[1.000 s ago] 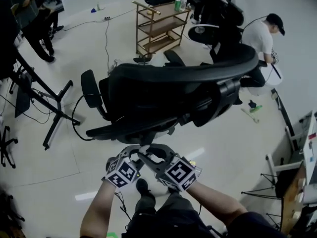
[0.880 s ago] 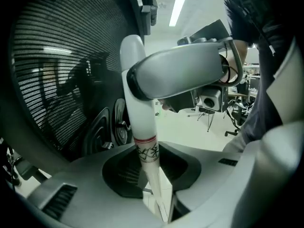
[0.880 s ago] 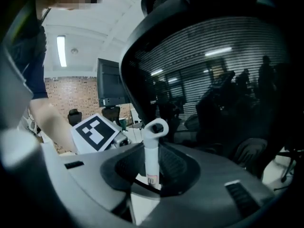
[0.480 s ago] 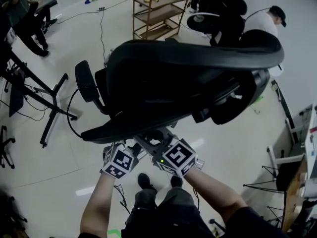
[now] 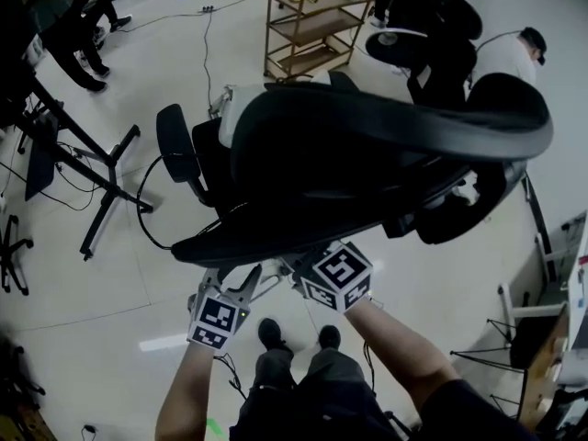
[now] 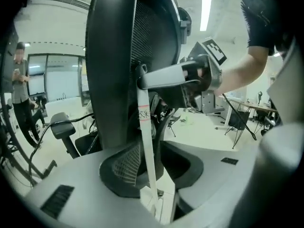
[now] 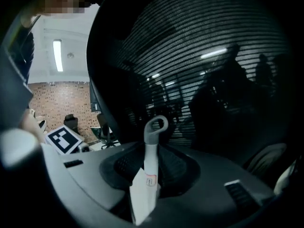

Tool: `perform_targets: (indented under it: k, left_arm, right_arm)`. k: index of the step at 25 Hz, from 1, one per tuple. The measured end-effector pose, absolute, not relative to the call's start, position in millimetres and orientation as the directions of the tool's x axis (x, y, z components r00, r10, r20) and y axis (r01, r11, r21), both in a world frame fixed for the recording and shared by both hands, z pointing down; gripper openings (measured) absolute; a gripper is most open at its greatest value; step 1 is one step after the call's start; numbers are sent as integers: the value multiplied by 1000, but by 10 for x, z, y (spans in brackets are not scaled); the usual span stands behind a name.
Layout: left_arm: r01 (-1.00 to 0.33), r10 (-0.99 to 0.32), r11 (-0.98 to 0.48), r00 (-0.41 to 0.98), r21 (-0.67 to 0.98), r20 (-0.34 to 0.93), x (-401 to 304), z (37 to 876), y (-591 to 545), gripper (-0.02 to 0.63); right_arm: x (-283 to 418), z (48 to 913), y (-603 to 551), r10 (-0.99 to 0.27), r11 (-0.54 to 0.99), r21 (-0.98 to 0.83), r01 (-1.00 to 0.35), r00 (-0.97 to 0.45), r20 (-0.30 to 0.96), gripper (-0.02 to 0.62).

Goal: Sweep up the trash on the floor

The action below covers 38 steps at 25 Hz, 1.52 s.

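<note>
Right tongs (image 7: 150,182) clamp the grey loop-topped plastic handle (image 7: 152,144) below its loop; it is probably light and stiff. Left tongs (image 6: 153,175), just opening, straddle a thin white stick (image 6: 144,122).

The chair (image 5: 367,154) was black, its back a fine black mesh. My left tool (image 5: 246,283) and right tool (image 5: 303,269) had grey jaws, each with a cube (image 5: 219,320) chequered in black-and-white squares. The handle (image 7: 151,151) was white with a grey looped end and a small red mark. The floor (image 5: 101,274) was pale cream, the cart (image 5: 308,35) light brown wood.
</note>
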<state>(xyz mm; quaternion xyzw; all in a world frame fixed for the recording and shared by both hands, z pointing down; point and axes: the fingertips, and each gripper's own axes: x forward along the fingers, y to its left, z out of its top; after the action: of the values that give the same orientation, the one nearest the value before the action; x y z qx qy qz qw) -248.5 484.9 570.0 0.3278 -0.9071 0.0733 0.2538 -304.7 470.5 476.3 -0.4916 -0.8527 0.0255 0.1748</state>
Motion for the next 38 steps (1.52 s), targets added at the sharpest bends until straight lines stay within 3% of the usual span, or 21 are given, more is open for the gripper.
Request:
perform_targets:
  k: [5, 11, 22, 30, 38]
  left_arm:
    - [-650, -582, 756, -612, 78, 535, -2243, 5832, 4683, 127]
    - [-659, -595, 746, -596, 95, 539, -2269, 5895, 4458, 126]
    - [-673, -614, 737, -624, 68, 483, -2318, 5538, 4344, 126]
    - [-656, -619, 755, -713, -1, 330, -2288, 4615, 4125, 120]
    - [-655, -619, 753, -739, -68, 266, -2186, 4045, 3535, 120]
  right_arm:
    - [-3083, 4844, 4738, 851, 494, -204, 845, -421, 315, 119]
    - [-2990, 4915, 4613, 844, 485, -223, 846, -387, 370, 213]
    - [-2905, 4783, 4139, 809, 547, -230, 805, -437, 393, 213]
    - [-2724, 4445, 3794, 824, 548, -218, 807, -476, 308, 213]
    - [-2470, 4035, 3174, 834, 544, -202, 814, -499, 235, 213]
